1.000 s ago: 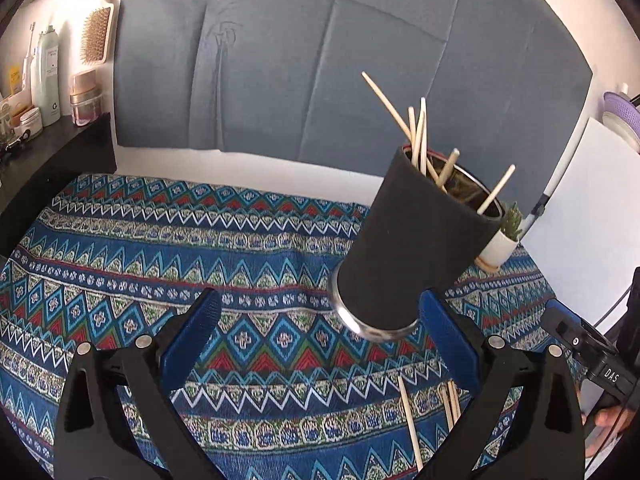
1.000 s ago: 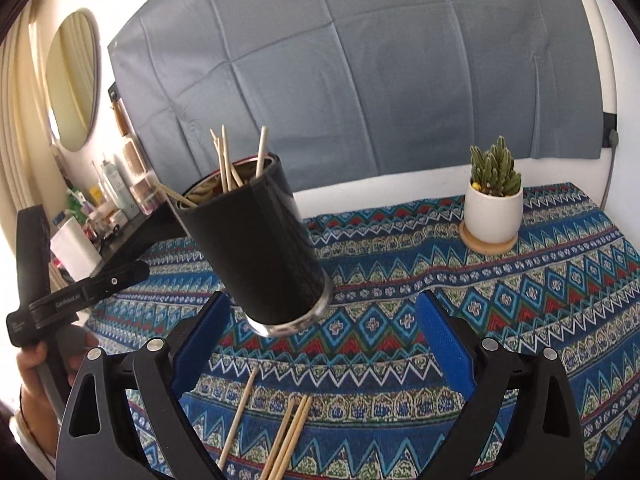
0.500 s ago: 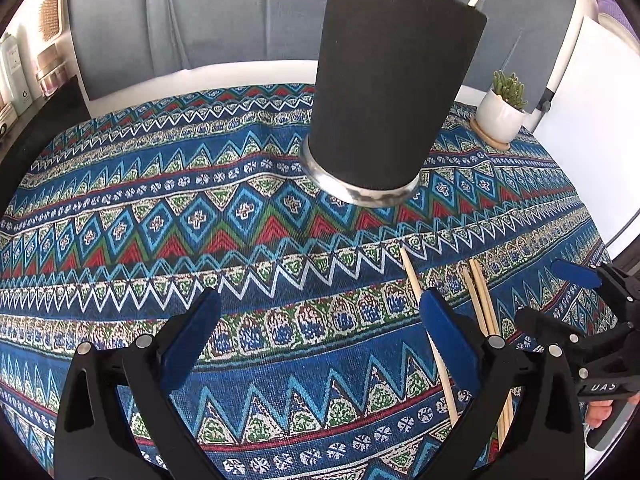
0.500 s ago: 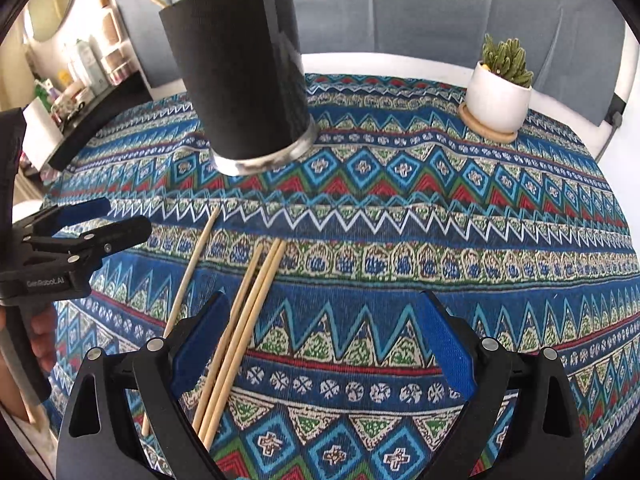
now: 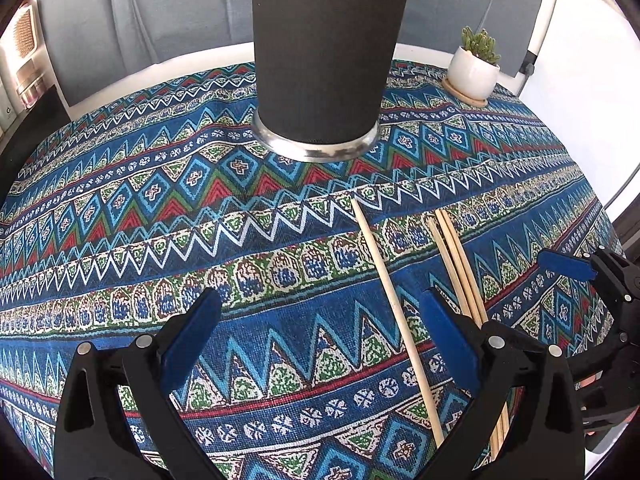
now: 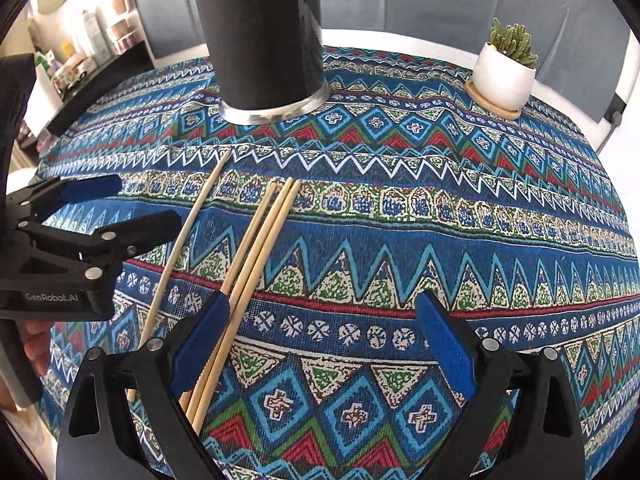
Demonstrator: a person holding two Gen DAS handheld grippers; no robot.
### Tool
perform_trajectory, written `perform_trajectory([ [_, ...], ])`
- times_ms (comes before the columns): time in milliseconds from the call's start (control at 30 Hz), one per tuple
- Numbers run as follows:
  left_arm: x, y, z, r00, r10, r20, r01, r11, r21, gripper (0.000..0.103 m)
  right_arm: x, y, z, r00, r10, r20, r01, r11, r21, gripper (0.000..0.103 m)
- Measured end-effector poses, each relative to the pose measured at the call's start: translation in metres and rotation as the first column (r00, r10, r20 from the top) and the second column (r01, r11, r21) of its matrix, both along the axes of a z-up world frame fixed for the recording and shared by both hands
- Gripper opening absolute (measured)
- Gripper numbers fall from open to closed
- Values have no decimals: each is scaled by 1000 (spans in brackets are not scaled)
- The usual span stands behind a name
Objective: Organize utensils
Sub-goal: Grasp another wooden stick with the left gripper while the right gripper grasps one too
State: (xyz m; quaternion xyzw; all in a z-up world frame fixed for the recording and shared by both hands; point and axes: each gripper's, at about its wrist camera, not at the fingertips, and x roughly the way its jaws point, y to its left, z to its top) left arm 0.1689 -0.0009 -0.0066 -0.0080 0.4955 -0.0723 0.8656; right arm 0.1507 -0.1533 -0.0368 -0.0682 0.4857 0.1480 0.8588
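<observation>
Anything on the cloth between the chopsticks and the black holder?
Nothing: in the right wrist view, only bare patterned cloth separates the chopsticks from the black holder.

The black cup is cut off at the top edge, its contents hidden, and the chopsticks' near ends vanish under the right tongs.

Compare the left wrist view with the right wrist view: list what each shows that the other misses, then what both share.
Only the left wrist view shows the open right gripper at its right edge and a wood-framed object at far left.

Only the right wrist view shows the open left gripper at its left edge and a shelf of bottles and jars.

Both show the tall black cup with a silver base, four loose wooden chopsticks on the blue patterned tablecloth, and the small cactus in a white pot.
</observation>
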Motion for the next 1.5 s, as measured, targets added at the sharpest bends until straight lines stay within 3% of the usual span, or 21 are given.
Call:
perform_trajectory([
  [67,2,-3,-7,1000,0,-25,0,1000,11,97,1,-2,2,1000,-17,7,17,1000,-10,93],
  [200,-1,-9,-11,1000,-1,6,1,997,75,97,-1,-6,3,999,-35,14,35,999,-35,94],
  [400,-8,-7,-11,998,5,68,-10,997,73,98,-2,-11,0,998,-62,-10,63,998,17,95],
  [500,-9,-3,-10,998,-14,60,9,997,72,98,-6,-6,-2,999,-44,10,44,998,-52,95],
  [700,-11,0,-9,997,-44,59,39,997,70,98,-14,-8,0,998,-57,21,57,998,-25,96],
  [967,-13,0,-10,997,-36,66,31,997,69,98,-19,-11,-2,995,-64,83,63,998,6,96],
  [1300,-18,3,-9,998,-4,70,-1,998,70,95,-22,-12,-1,994,-66,85,66,998,6,93],
  [1367,-22,5,-8,997,2,78,-7,998,69,88,-24,-13,1,993,-66,93,65,998,9,81],
  [1433,-26,7,-7,996,0,88,-6,998,68,80,-28,-15,5,992,-49,117,47,999,20,35],
  [1500,-30,12,-6,995,-10,101,3,998,70,67,-32,-13,8,993,1,114,-3,1000,17,10],
])
